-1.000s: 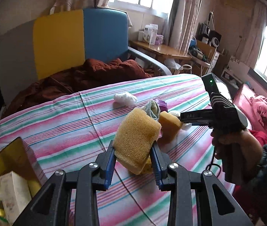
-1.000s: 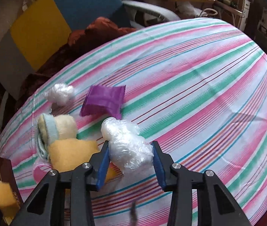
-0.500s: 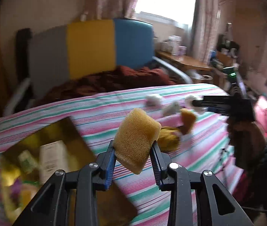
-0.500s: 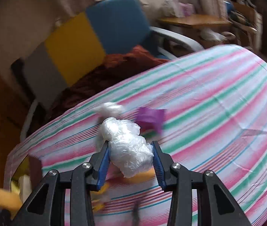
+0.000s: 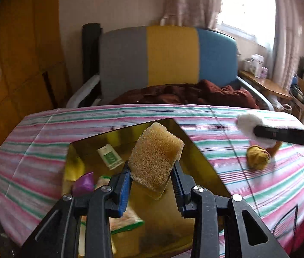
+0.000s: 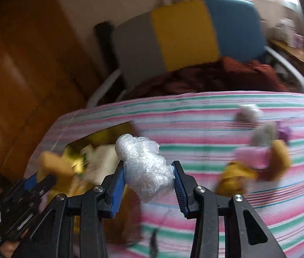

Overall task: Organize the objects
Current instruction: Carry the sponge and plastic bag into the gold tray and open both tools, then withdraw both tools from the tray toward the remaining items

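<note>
I take the gold box [image 5: 197, 150] on the striped cloth [image 5: 227, 126] as my landmark. My left tongs [image 5: 151, 173] are clamped on the yellow sponge [image 5: 155, 157], which stands up on end between the pads, its long axis rising away from the jaws and tipped a little to the right. Seen from the left wrist, the sponge hangs right over the open mouth of the box, so that hand looks the nearer one to a drop; I judge it only needs to go down and let go.

My right tongs [image 6: 148, 177] squeeze a crumpled clear plastic wad [image 6: 145, 167]. From that wrist the box lies beyond and to the left of the wad, partly hidden behind it, so I think this hand must travel left to get above it.

The left view shows the box's contents: a white and green packet [image 5: 110, 155] and something purple [image 5: 84, 181]. The right view is blurred and gives only a gold smear there, but it shows the items on the cloth right of the box: a mustard-yellow bundle [image 6: 237, 176], a pink piece [image 6: 253, 158] and a white wad [image 6: 249, 111] farther back.
</note>
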Action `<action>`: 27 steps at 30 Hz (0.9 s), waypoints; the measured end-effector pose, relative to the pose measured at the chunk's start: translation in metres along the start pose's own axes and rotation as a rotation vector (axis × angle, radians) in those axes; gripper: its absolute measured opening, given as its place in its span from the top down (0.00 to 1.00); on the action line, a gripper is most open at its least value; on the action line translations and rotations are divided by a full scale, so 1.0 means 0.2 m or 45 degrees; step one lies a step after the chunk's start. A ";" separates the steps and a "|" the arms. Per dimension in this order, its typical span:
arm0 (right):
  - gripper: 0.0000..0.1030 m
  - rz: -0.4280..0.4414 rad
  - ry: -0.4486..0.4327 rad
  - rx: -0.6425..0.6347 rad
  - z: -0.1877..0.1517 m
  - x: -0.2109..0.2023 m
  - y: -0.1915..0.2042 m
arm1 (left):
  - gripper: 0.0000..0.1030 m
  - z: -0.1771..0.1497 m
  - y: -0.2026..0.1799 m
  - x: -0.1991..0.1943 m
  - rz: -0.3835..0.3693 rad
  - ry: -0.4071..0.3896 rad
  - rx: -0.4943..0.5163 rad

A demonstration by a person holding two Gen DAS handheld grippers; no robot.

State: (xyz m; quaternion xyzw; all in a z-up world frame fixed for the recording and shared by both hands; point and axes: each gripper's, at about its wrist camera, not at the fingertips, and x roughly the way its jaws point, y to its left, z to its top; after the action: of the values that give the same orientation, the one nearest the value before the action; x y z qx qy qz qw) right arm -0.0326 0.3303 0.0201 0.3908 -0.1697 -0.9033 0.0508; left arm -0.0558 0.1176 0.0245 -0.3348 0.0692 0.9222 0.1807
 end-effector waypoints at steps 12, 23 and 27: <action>0.50 0.008 0.207 -0.225 -0.17 0.28 0.43 | 0.46 -0.04 0.23 -0.01 0.108 -0.001 -0.113; 0.50 -0.071 0.170 -0.248 -0.23 0.20 0.47 | 0.32 -0.06 0.27 -0.09 0.140 -0.049 -0.139; 0.50 -0.110 0.135 -0.263 -0.23 0.16 0.48 | 0.32 -0.07 0.25 -0.12 0.145 -0.059 -0.128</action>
State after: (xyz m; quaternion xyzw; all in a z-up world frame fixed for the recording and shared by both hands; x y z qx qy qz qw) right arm -0.0262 0.2215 0.0019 0.4378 -0.0559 -0.8953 0.0608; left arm -0.0493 0.0599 0.0295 -0.3174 0.0376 0.9408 0.1124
